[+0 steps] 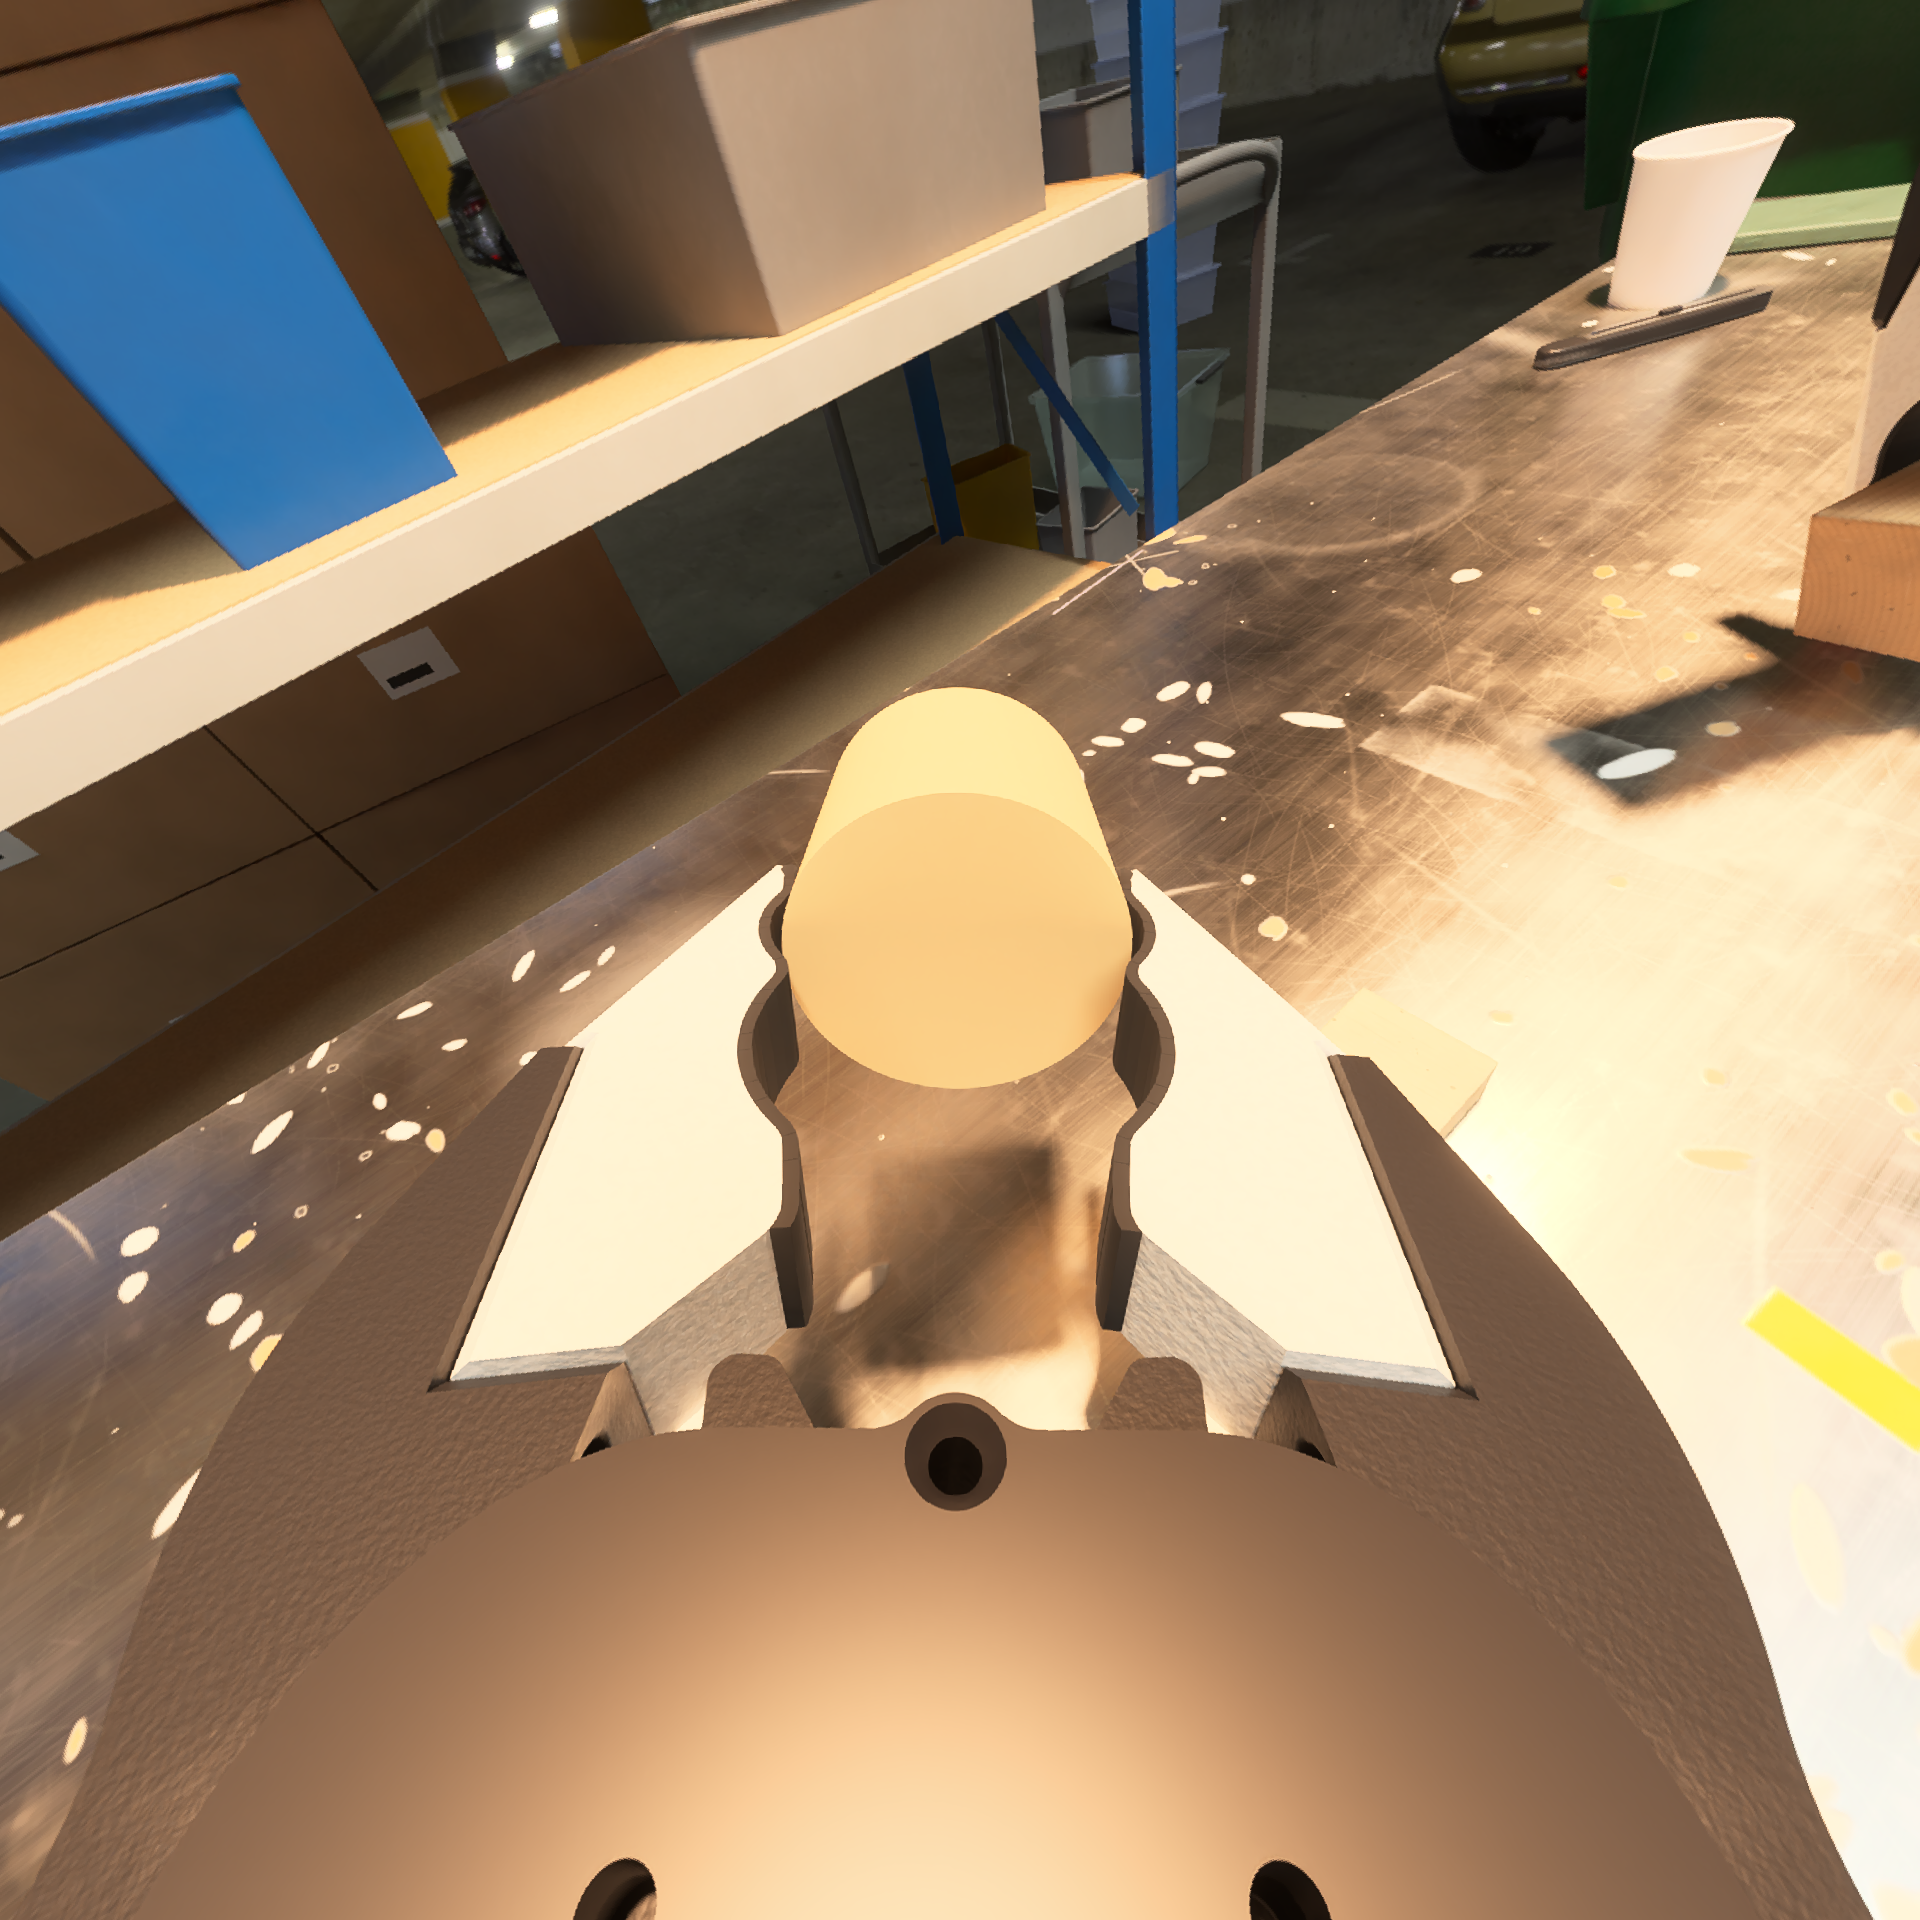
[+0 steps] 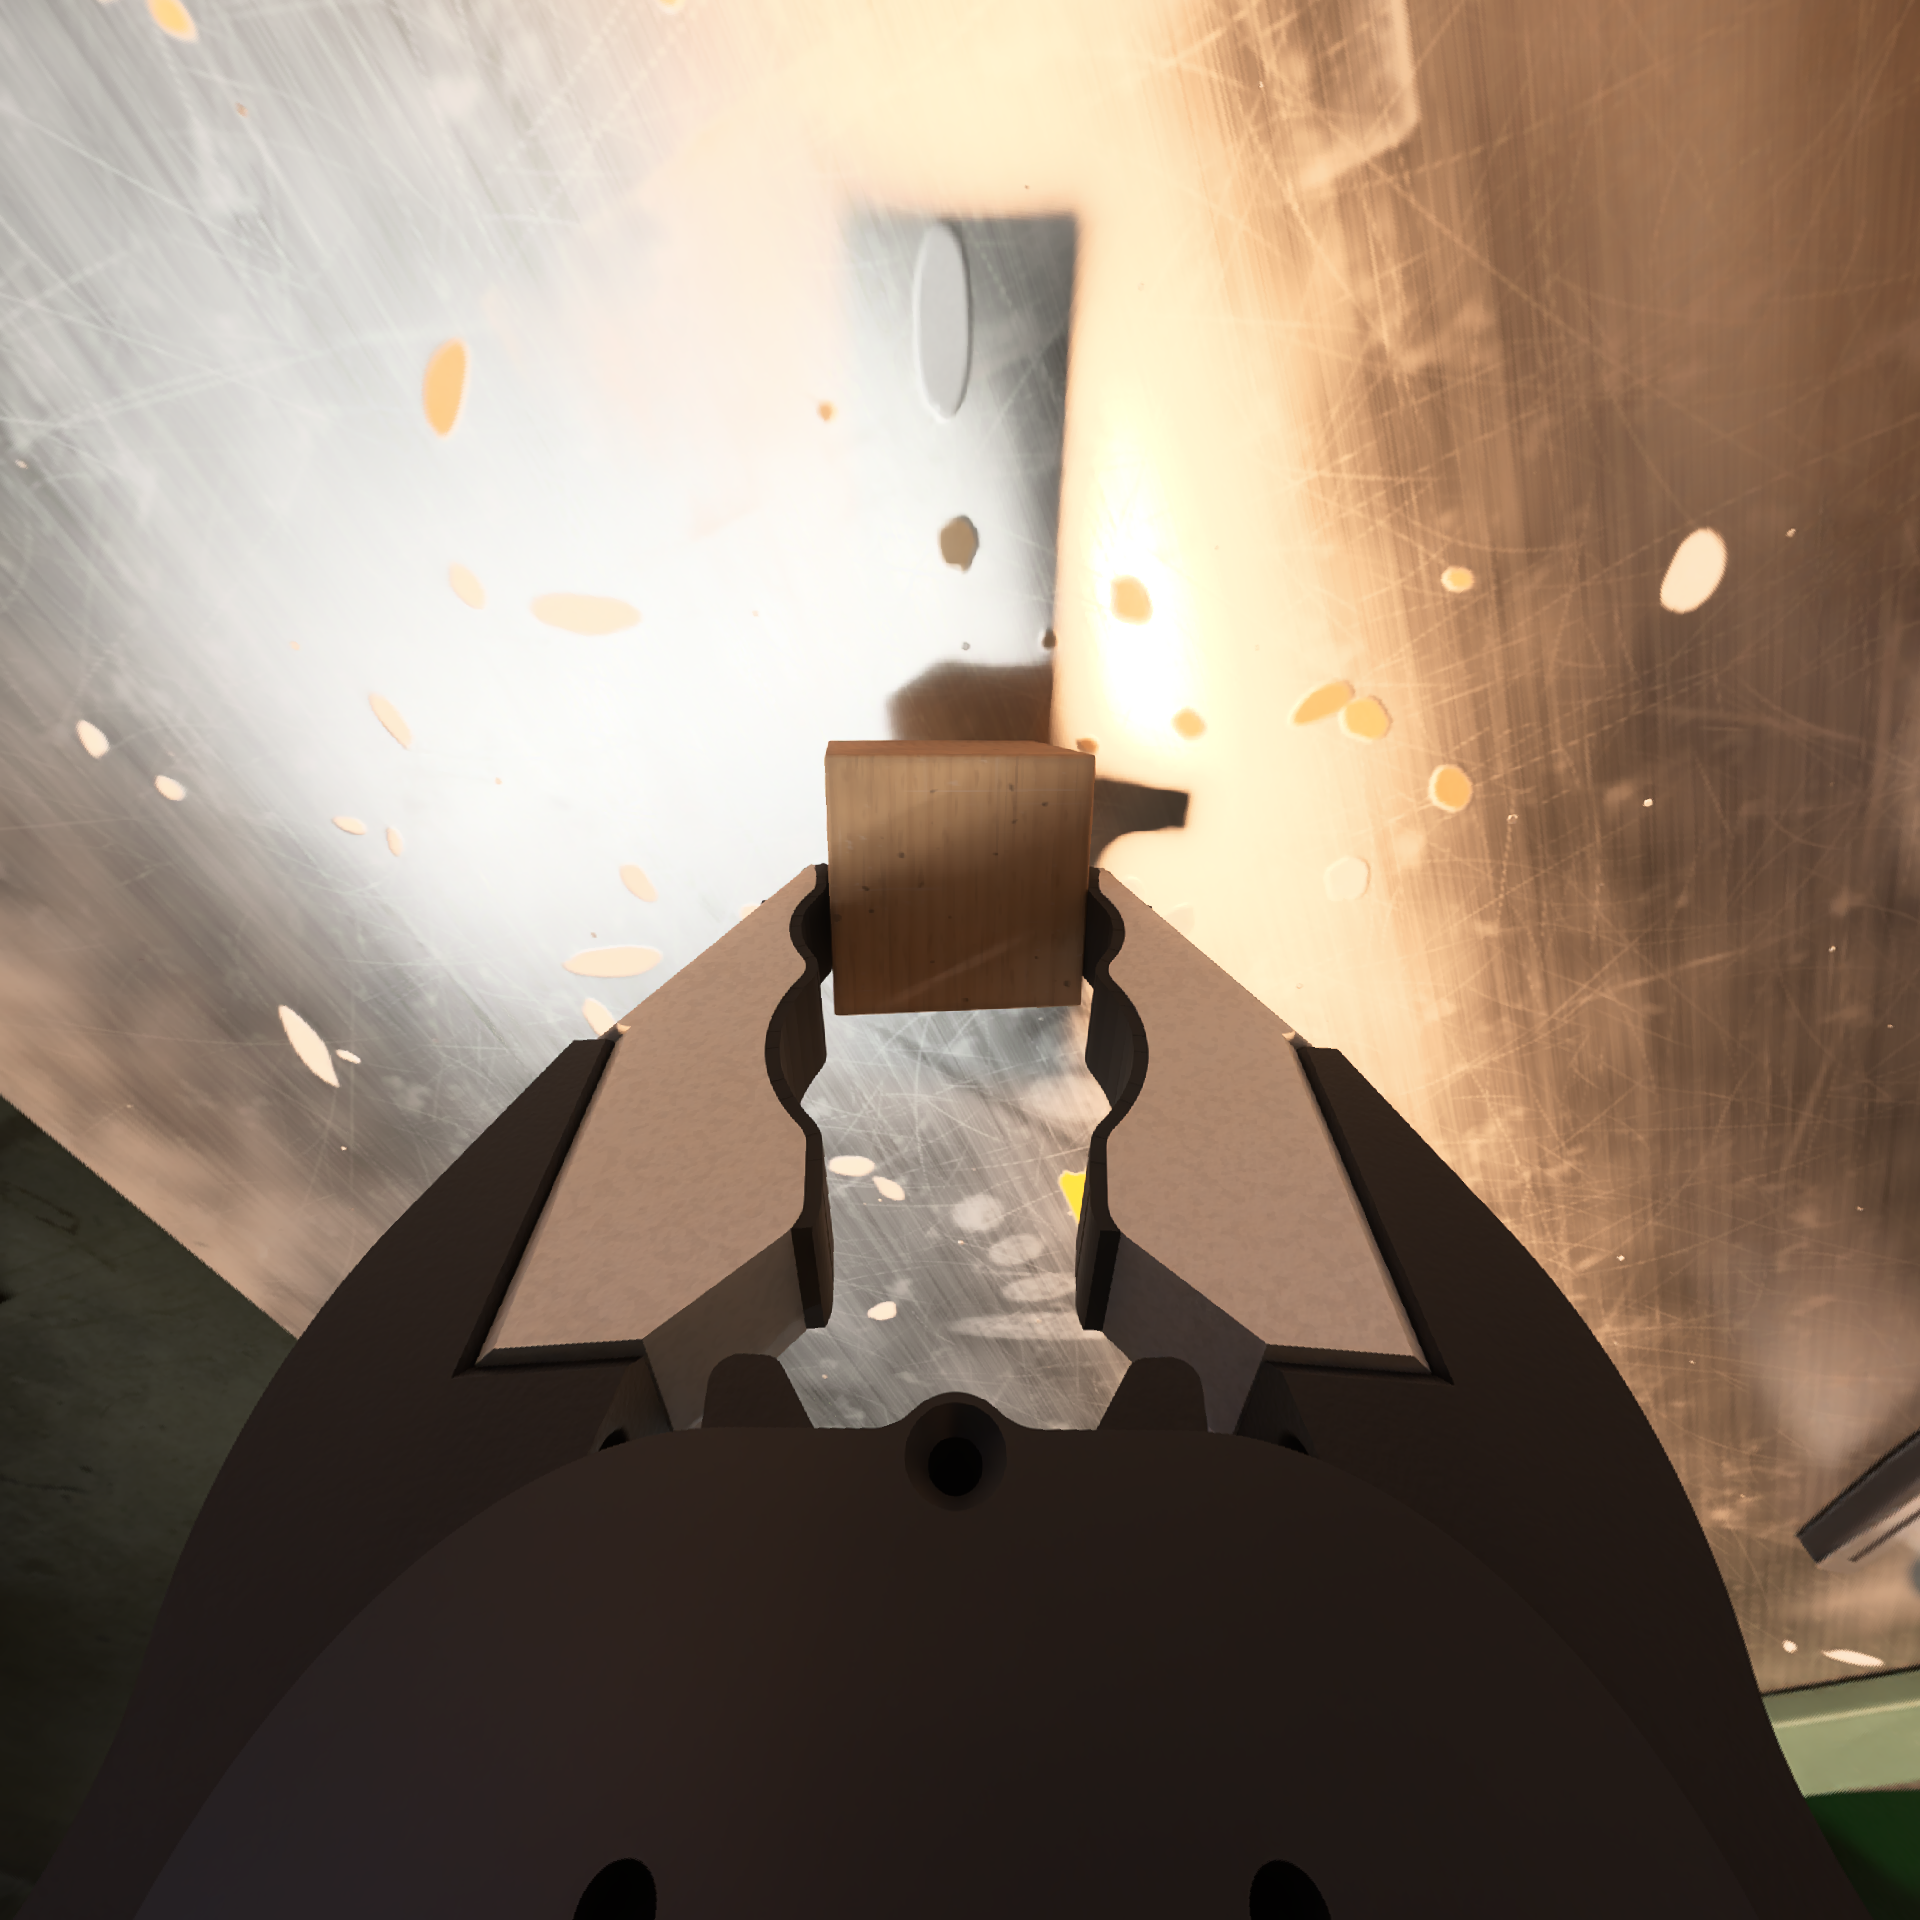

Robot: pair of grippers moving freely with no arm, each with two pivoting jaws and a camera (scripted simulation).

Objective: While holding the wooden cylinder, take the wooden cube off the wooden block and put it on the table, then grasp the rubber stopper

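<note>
My left gripper (image 1: 956, 914) is shut on the pale wooden cylinder (image 1: 956, 935) and holds it lengthwise between the fingertips, just above the scratched metal table (image 1: 1351, 644). My right gripper (image 2: 958, 904) is shut on the wooden cube (image 2: 961, 873) and points down at the table (image 2: 312, 468), with the cube's shadow close behind it. At the right edge of the left wrist view, a cut-off wooden piece (image 1: 1865, 582) sits under a pale finger (image 1: 1893, 405) of the right gripper; I cannot tell whether it is the cube or the block. No rubber stopper is in view.
A white cup (image 1: 1688, 208) and a black pen (image 1: 1652, 327) stand at the table's far end. A flat beige tile (image 1: 1418, 1065) and a yellow strip (image 1: 1839, 1361) lie to the right of my left gripper. Shelves with a blue panel (image 1: 197, 312) and boxes (image 1: 769, 177) run along the left.
</note>
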